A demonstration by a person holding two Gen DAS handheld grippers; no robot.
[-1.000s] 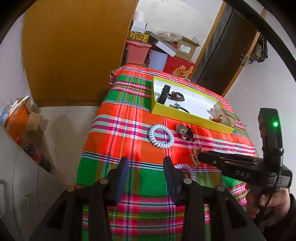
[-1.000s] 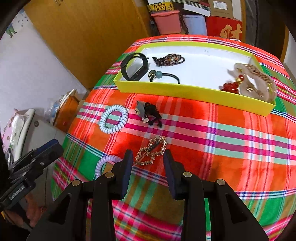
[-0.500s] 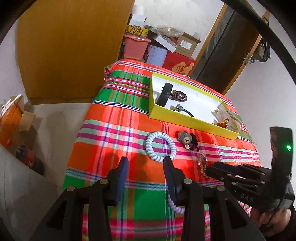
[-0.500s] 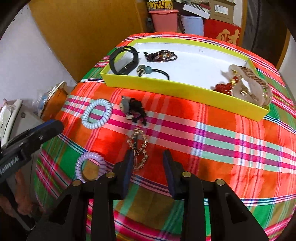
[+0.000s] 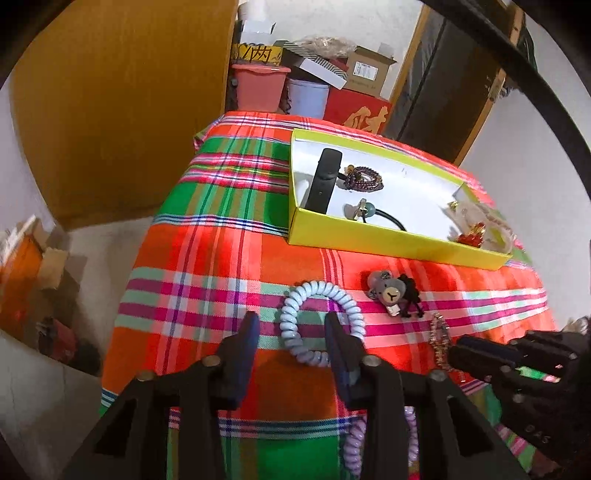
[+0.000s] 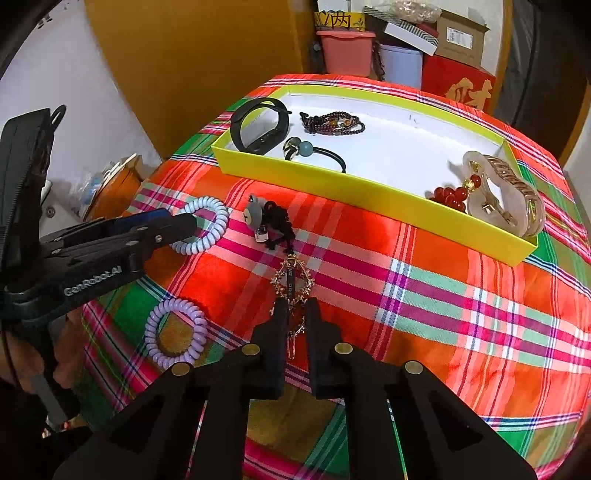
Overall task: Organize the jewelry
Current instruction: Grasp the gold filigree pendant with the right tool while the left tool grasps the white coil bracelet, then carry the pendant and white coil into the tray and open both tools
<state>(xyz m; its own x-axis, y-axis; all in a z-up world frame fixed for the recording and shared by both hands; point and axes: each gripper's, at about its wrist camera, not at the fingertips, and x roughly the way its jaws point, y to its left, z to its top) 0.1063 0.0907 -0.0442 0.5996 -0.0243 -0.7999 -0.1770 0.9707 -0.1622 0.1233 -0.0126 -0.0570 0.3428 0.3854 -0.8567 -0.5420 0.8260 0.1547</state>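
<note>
- My right gripper point(image 6: 295, 314) has just been closing, and its jaws now pinch the gold hair clip point(image 6: 293, 284) by its near end. The clip lies flat on the plaid tablecloth point(image 6: 424, 295), around the middle of the table and on my side of the yellow tray point(image 6: 369, 192).
- My left gripper point(image 5: 291, 328) has also been closing, but nothing is gripped yet. Its jaws straddle the near-left arc of the pale blue coil hair tie point(image 5: 321, 321), and I can't see the pads pressing on it.
- Right-hand step: the clip is thin and ornate, so I'd squeeze firmly and lift straight up. I'd check it doesn't pivot or slip before carrying it over the tray's near wall.
- I'd lift well clear of the bear charm point(image 6: 266, 219), which sits just beyond the clip. Its black cord looks like it nearly touches the clip's far end, so it could snag.
- Left-hand step: I'd finish closing on one strand of the coil only and keep the pads from biting the cloth.
- The lilac coil hair tie point(image 6: 175, 332) sits near the table's near-left edge, untouched.
- Already in the tray: black band point(image 6: 260, 127), beaded bracelet point(image 6: 332, 122), bobble hair tie point(image 6: 314, 151), claw clip point(image 6: 506, 192), red beads point(image 6: 448, 195).
- Writing: "GenRobot.AI" on my left gripper's body in the right wrist view. The clip's bar carries lettering too small to read.
- A large gold Chinese character shows on the red box point(image 6: 461, 92) behind the table. The yellow container point(image 6: 340, 20) has black characters I can't make out.
</note>
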